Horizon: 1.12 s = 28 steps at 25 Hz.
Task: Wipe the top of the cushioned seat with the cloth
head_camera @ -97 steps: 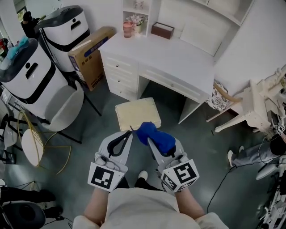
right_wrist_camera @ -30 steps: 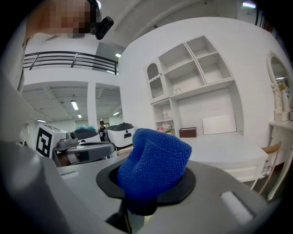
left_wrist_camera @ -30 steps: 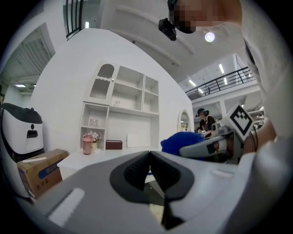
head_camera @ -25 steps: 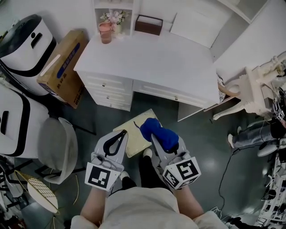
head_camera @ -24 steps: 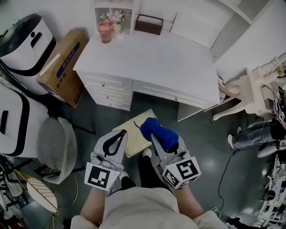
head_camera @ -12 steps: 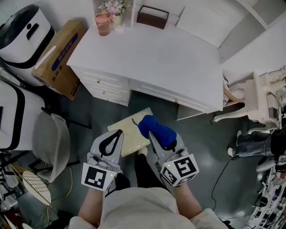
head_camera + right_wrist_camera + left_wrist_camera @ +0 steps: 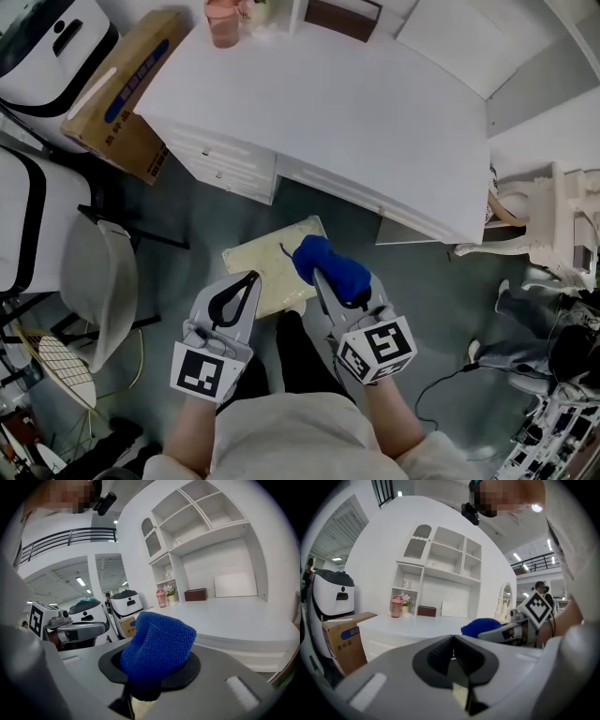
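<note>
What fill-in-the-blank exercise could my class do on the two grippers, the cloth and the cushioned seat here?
The right gripper is shut on a ___ cloth.
The left gripper has its jaws together and holds ___.
The cushioned seat stands on the floor in front of the white ___.
Missing words: blue; nothing; desk.
</note>
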{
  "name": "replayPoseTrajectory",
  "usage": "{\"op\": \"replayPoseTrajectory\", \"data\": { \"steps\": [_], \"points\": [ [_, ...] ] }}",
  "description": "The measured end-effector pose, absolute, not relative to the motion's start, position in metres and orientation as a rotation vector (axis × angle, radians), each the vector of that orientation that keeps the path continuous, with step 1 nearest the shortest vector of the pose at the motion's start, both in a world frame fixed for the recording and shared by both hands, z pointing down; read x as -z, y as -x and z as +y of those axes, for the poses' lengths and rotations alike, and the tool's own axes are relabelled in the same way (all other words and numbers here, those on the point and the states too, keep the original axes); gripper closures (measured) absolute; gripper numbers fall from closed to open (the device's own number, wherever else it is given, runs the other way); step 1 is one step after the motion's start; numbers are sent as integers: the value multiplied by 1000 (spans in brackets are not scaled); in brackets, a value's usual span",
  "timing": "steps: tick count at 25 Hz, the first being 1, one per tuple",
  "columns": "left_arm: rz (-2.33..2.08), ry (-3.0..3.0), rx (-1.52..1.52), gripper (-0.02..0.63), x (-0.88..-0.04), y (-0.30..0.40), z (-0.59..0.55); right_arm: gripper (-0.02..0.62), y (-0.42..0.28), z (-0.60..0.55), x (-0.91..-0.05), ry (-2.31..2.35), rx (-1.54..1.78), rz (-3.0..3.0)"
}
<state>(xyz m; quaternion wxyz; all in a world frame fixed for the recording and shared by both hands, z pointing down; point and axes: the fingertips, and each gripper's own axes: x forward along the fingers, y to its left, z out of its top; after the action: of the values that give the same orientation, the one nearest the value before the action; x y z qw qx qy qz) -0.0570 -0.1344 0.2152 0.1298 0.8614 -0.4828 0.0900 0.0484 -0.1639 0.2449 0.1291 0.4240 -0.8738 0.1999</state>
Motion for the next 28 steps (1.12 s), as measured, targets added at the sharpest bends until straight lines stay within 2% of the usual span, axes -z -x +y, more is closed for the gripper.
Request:
{"op": "replayPoseTrajectory", "data": {
  "steps": [28],
  "points": [
    [-1334,-2348,-375,606,-367,60,-135,477,-45,-184,-438,-1090,-747,-2366]
  ]
}}
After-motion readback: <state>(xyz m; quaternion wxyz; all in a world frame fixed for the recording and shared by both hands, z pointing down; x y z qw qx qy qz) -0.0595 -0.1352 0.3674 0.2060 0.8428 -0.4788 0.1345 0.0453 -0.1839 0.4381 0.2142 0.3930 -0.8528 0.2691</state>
